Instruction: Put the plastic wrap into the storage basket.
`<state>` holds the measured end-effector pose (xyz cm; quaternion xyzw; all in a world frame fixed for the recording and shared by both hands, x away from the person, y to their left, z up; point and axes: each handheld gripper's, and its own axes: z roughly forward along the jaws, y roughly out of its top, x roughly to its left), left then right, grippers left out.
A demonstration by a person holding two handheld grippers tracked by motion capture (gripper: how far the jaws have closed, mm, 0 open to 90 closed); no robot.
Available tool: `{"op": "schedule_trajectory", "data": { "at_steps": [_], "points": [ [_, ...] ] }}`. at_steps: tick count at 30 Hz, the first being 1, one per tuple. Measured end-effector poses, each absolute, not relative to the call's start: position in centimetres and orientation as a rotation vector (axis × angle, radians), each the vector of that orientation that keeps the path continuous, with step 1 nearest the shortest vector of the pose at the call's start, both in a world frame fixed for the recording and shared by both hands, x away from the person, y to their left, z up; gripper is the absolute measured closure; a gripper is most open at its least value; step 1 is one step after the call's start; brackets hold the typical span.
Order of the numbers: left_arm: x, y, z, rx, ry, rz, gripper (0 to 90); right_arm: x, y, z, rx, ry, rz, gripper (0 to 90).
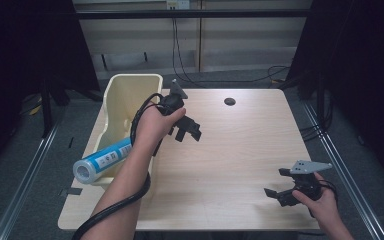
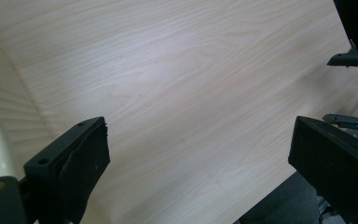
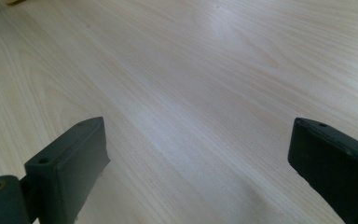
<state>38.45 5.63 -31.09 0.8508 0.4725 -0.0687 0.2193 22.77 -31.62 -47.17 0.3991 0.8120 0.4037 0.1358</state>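
Left gripper (image 1: pixel 189 131): released, jaws spread wide with nothing between them, held over the tabletop (image 1: pixel 240 150) just to the right of the cream plastic bin (image 1: pixel 122 92). In the left gripper view, bare wood grain fills the gap between the jaws and the bin's pale wall sits at the left edge.

Blue-and-white cylindrical tube (image 1: pixel 101 161): lying tilted in the bin, its capped end jutting out over the near-left rim (label too small to read). It is apart from both grippers, partly behind the person's left forearm.

Right gripper (image 1: pixel 280 186): released, jaws wide apart and empty, held low at the near-right corner of the tabletop, well apart from the bin and tube. The right gripper view shows plain wood between its jaws.

A small dark round hole (image 1: pixel 229 101) marks the far side of the tabletop
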Motion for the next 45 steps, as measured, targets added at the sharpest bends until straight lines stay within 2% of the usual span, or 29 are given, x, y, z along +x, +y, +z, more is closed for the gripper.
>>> {"op": "schedule_trajectory", "data": {
  "at_steps": [45],
  "points": [
    [36.7, 1.1, -37.4, 2.364, 1.175, -0.255, 6.1, 22.7, -31.5, -47.1, 1.147, 2.356, 1.165, 4.6]
  ]
}}
